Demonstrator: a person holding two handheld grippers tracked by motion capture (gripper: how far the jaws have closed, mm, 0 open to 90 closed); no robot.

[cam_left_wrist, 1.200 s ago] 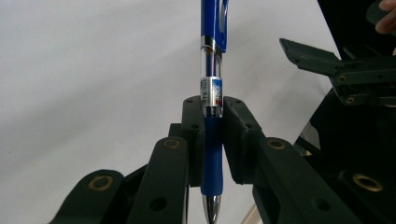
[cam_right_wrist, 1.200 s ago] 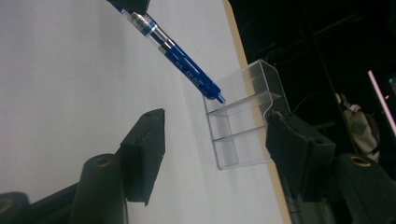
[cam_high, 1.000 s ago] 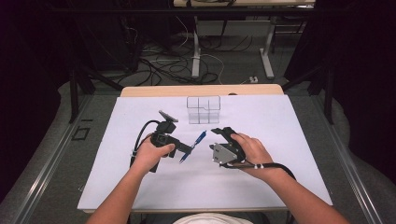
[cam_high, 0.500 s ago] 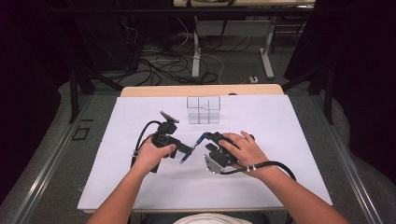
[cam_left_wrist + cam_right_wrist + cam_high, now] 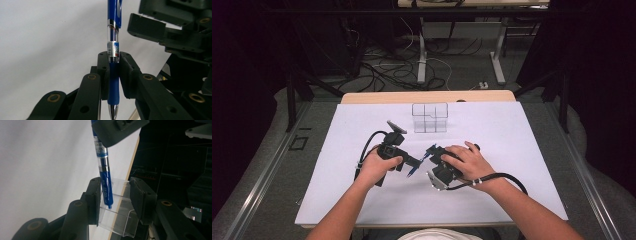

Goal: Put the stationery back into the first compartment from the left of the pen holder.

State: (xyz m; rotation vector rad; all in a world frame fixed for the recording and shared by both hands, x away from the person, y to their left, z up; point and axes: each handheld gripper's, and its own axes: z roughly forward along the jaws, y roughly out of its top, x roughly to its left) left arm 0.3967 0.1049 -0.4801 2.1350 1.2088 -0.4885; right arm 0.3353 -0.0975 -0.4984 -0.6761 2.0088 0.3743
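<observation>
The pen (image 5: 113,75) is blue with a clear, silver-banded middle and silver tip; the organiser (image 5: 430,118) is clear; the bench (image 5: 522,150) is white; the jaws are black.

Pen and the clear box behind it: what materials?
Pen: looks like plastic, with a clear glossy barrel showing the refill, a matte blue, probably rubbery grip sleeve, and a shiny metal-looking tip. Clear box: transparent glossy plastic, likely acrylic; the table shows through it and its edges catch light.

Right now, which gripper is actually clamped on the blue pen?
The left gripper: its fingers press the blue pen at the grip. The right gripper has been closing, with a gap beside the pen's clip end.
</observation>
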